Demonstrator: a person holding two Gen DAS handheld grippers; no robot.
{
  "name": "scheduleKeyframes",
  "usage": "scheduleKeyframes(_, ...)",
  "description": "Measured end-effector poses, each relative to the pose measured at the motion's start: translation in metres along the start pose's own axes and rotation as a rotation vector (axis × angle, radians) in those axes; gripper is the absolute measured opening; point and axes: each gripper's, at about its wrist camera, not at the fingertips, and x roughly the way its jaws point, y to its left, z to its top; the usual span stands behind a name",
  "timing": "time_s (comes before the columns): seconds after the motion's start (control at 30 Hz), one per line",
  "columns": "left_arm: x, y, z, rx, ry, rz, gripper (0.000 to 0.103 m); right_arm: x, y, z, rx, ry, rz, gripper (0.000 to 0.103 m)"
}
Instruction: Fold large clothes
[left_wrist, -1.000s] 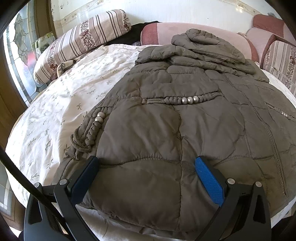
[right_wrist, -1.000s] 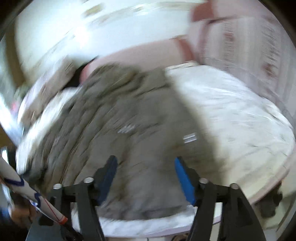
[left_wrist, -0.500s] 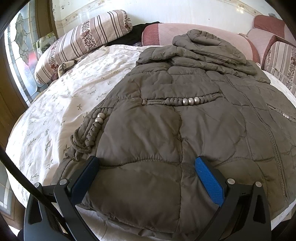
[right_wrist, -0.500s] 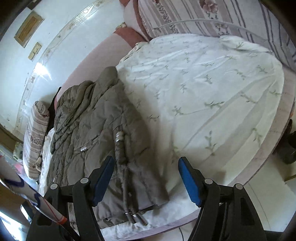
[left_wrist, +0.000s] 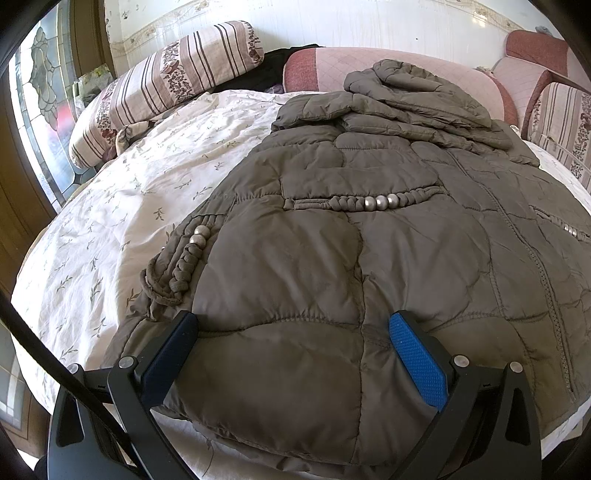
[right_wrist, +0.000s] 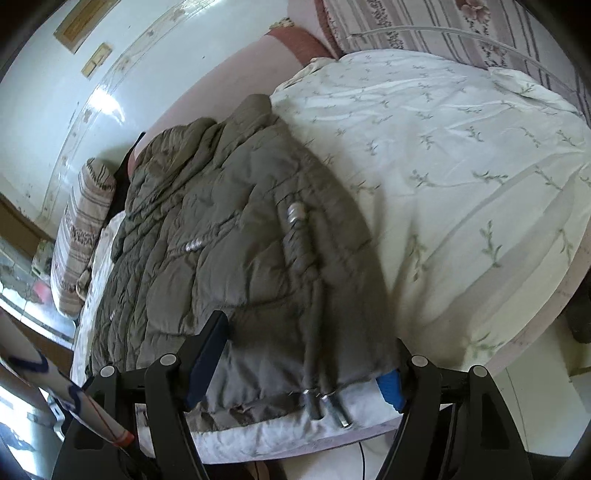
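Note:
A large grey-brown quilted jacket (left_wrist: 369, 236) lies spread on the bed with braided cords and silver beads, its hood bunched at the far end. My left gripper (left_wrist: 295, 343) is open, its fingers straddling the jacket's near hem from above. In the right wrist view the jacket (right_wrist: 207, 229) fills the left half of the bed. My right gripper (right_wrist: 306, 362) is open, its fingers either side of the jacket's near right corner, where two drawstring cords (right_wrist: 317, 376) with metal tips hang over the bed edge.
The bed has a white floral sheet (left_wrist: 122, 206) (right_wrist: 461, 147). A striped bolster pillow (left_wrist: 166, 85) lies at the far left, pink cushions (left_wrist: 480, 77) at the head, a striped cushion (right_wrist: 424, 26) on the right. The bed's near edge (right_wrist: 295, 439) is just below my right gripper.
My right gripper swung from a blurred view and came down close to the jacket's near right corner. My left gripper stayed almost still over the hem.

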Motion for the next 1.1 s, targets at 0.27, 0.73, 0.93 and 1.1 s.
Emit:
scheduleKeyframes(0.27, 0.0, 0.0, 0.0, 0.001, 0.0, -0.001, 0.103, 0.009, 0.032, -0.023, -0.117, 0.042, 0.015, 0.079)
scheduleKeyframes(0.73, 0.0, -0.001, 0.0, 0.001, 0.0, -0.001, 0.103, 0.01, 0.032, -0.024, -0.133, 0.001, -0.016, 0.075)
scheduleKeyframes(0.93, -0.002, 0.001, 0.004, -0.005, 0.008, -0.022, 0.103, 0.011, 0.032, -0.024, -0.15, -0.003, -0.039, 0.075)
scheduleKeyframes(1.1, -0.02, 0.021, 0.015, -0.083, -0.017, -0.119, 0.103, 0.013, 0.035, -0.025, -0.147, -0.005, -0.057, 0.076)
